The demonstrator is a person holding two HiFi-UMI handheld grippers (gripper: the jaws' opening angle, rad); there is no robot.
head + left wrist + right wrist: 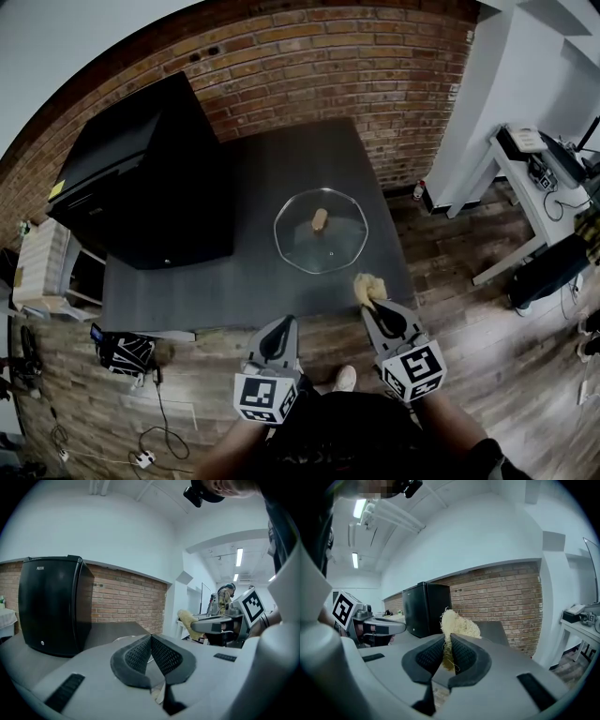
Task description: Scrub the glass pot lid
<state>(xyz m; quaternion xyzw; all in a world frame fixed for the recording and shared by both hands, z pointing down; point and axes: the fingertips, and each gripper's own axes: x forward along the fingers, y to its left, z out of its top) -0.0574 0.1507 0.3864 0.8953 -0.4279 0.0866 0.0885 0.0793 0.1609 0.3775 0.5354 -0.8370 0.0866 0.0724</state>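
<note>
Dark table holds lid, untouched; right gripper pinches scrubber, left gripper pressed together, empty. Next: lower scrubber onto glass.

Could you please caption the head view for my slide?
Right gripper holds a yellow scrubber near the glass pot lid on the dark table; left gripper shut, empty.

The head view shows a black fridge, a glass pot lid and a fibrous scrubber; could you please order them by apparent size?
1. black fridge: largest by far.
2. glass pot lid: clearly smaller.
3. fibrous scrubber, clamped in the right gripper: smallest, even though it sits nearer the camera than the lid.
</note>
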